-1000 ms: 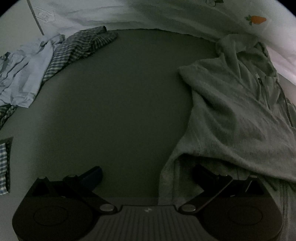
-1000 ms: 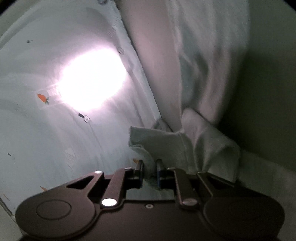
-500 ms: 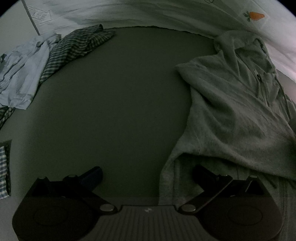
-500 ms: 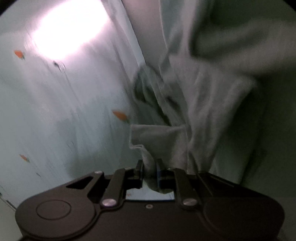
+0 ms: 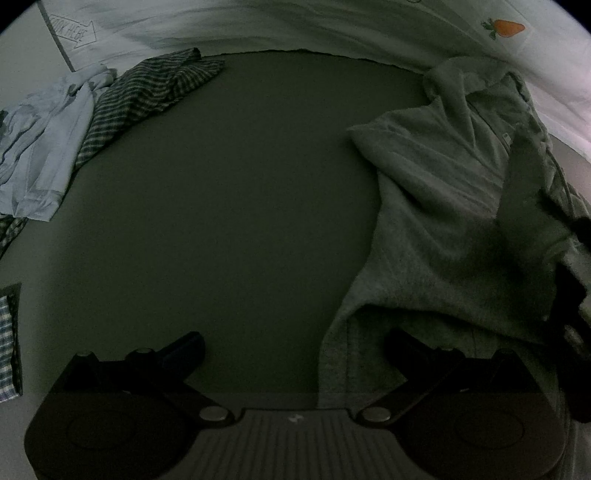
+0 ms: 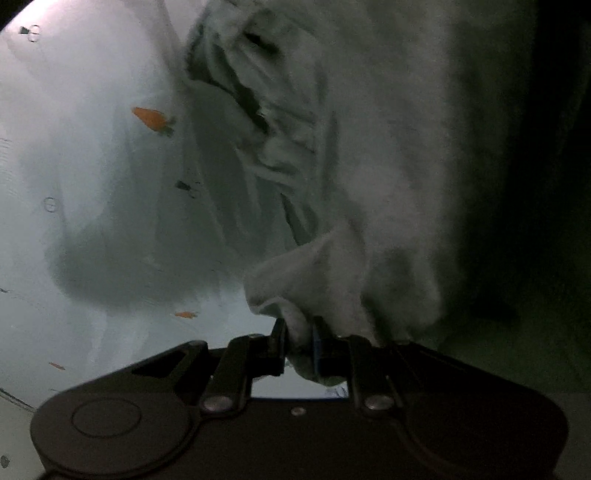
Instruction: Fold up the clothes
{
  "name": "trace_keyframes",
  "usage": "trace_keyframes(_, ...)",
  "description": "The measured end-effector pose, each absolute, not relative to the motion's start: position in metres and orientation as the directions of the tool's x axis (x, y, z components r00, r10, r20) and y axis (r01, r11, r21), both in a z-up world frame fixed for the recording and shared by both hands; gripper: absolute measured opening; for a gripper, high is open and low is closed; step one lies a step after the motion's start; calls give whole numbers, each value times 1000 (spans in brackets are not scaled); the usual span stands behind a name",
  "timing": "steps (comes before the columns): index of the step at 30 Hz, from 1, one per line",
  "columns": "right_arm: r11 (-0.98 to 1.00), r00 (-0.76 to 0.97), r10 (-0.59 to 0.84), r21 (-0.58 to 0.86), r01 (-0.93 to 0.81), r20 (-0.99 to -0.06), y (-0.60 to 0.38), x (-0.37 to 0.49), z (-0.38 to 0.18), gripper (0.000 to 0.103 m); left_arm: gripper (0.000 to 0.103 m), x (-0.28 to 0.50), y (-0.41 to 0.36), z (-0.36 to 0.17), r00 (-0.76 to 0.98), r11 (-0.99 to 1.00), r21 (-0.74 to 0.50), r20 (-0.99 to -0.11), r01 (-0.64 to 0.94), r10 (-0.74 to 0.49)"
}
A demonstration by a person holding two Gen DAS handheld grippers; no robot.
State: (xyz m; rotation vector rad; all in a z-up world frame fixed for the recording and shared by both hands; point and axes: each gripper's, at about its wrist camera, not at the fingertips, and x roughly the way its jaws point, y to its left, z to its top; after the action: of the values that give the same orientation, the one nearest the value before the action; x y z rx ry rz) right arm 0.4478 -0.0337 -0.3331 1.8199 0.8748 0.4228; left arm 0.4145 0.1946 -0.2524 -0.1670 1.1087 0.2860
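Note:
A grey zip hoodie (image 5: 443, 206) lies crumpled on the dark mat (image 5: 229, 192), filling the right half of the left wrist view. My left gripper (image 5: 291, 343) hovers low over the mat with its jaws wide apart; its right finger (image 5: 402, 341) rests by the hoodie's lower hem and nothing lies between the fingers. In the right wrist view the same grey hoodie (image 6: 369, 166) hangs bunched in front of the camera. My right gripper (image 6: 298, 332) is shut on a fold of its fabric. A dark shape at the left view's right edge is blurred.
A white sheet with carrot prints (image 5: 502, 27) borders the mat at the back and fills the left of the right wrist view (image 6: 92, 184). A dark checked shirt (image 5: 147, 92) and a pale blue garment (image 5: 40, 147) lie at the mat's far left.
The right gripper has swung with the held fabric, so the hoodie now bunches across its view and the bright glare is gone. The hoodie's right side has been lifted and rumpled.

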Motion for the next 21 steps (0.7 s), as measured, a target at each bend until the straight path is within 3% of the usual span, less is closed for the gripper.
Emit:
trace_keyframes(3, -183, 650, 748, 900, 395, -133, -30, 449, -337, 20, 103, 415, 194, -252, 413, 950, 10, -899, -311, 144)
trace_keyframes(6, -158, 626, 764, 894, 419, -159, -25, 451, -341, 32, 103, 415, 194, -252, 412, 950, 10, -900, -312, 144)
trace_keyframes(9, -166, 640, 753, 896, 411, -154, -31, 450, -340, 38, 103, 415, 194, -252, 411, 951, 10, -900, -310, 143)
trace_keyframes(21, -211, 752, 642, 909, 360, -148, -78, 435, -334, 38, 103, 414, 196, -252, 410, 951, 9, -901, -308, 141)
